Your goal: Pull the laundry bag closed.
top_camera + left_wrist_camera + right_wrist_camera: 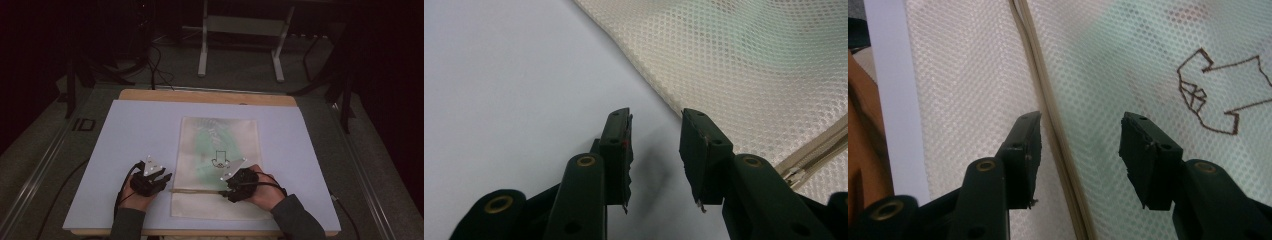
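mesh bag point(744, 65) beside left fingers point(616, 150) | zipper point(1058, 150) between right fingers point(1023, 155)

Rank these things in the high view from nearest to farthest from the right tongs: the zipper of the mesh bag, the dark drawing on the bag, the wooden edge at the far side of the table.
1. zipper: directly at the right tongs, running left across the mesh bag.
2. drawing: a little beyond, on the bag's middle.
3. wooden edge: far side of the table.
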{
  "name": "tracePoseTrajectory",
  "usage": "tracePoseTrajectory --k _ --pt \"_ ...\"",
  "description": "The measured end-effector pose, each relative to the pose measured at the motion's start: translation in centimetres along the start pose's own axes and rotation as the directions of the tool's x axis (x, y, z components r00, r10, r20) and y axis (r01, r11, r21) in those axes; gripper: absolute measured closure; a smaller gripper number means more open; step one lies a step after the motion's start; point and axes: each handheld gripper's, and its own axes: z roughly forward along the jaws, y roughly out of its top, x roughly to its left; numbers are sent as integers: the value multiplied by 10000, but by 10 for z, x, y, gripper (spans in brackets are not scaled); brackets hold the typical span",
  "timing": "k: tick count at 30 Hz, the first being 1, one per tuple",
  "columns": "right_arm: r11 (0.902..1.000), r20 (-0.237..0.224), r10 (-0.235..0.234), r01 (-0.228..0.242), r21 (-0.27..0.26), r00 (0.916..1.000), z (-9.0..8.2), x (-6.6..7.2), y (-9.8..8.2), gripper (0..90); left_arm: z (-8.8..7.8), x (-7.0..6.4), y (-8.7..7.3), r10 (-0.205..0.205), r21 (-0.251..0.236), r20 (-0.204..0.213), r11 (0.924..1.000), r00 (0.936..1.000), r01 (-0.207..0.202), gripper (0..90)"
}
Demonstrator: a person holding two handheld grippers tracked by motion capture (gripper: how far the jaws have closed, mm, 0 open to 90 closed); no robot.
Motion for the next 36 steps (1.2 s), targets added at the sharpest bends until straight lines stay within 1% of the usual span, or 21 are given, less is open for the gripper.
tracePoseTrajectory --k 6,11,19,28,36 --pt "9999 -104 -126 126 -6 9999 3 2 6 519 0 0 0 -13 16 12 10000 10000 13 646" --pt "9995 -173 -323 322 -69 9993 4 3 11 514 0 1 0 -44 26 21 10000 10000 44 646" --pt "9991 -366 -383 376 -202 9986 7 4 20 528 0 2 0 -71 20 20 10000 10000 71 646" --pt "9986 -668 -488 475 -220 9966 16 8 29 584 -1 3 0 -139 6 14 9999 9999 139 645" --pt "9972 -800 -716 694 -295 9942 25 11 38 586 -1 4 0 -192 28 24 9998 9998 192 644"
